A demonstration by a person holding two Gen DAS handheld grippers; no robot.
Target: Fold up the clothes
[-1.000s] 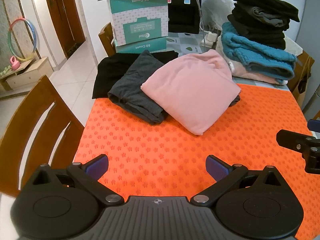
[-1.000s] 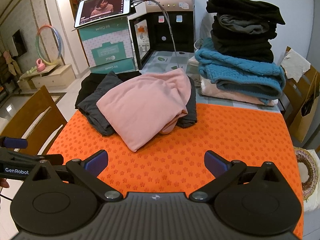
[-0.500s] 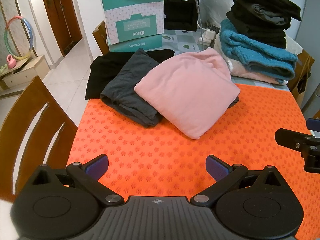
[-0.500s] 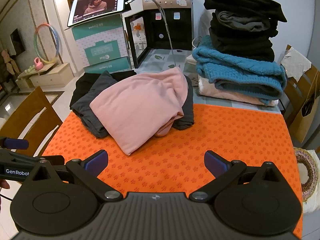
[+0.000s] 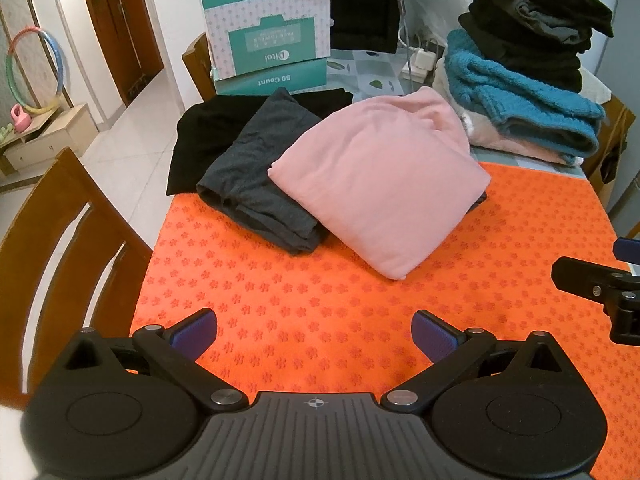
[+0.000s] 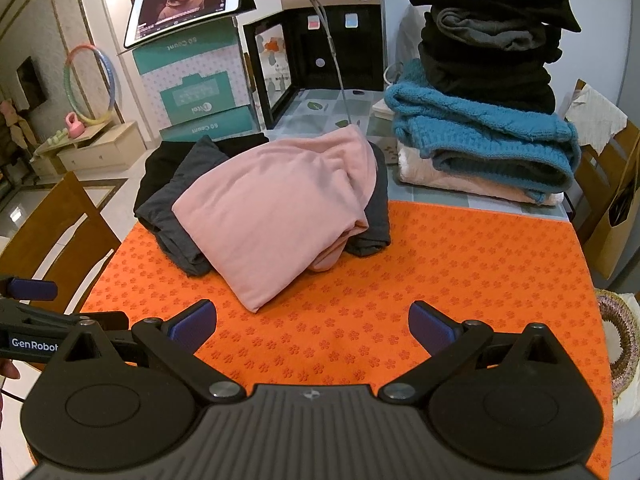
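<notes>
A folded pink garment (image 5: 380,184) (image 6: 276,208) lies on top of a folded dark grey garment (image 5: 256,176) (image 6: 176,192) and a black garment (image 5: 208,128) (image 6: 156,168) at the far left of the orange mat (image 5: 320,300) (image 6: 460,272). My left gripper (image 5: 314,332) is open and empty above the mat's near edge. My right gripper (image 6: 312,324) is open and empty, also short of the pile. The right gripper shows at the right edge of the left wrist view (image 5: 596,284).
A tall stack of folded clothes, blue knit (image 6: 480,140) under black ones (image 6: 488,40), stands at the back right. Teal boxes (image 6: 196,92) with a tablet (image 6: 184,0) and a black appliance (image 6: 320,52) stand behind. A wooden chair (image 5: 60,248) is at the left.
Both grippers have drifted slightly left and closer to the pile, so the clothes look a little nearer. Both stay open and empty.
</notes>
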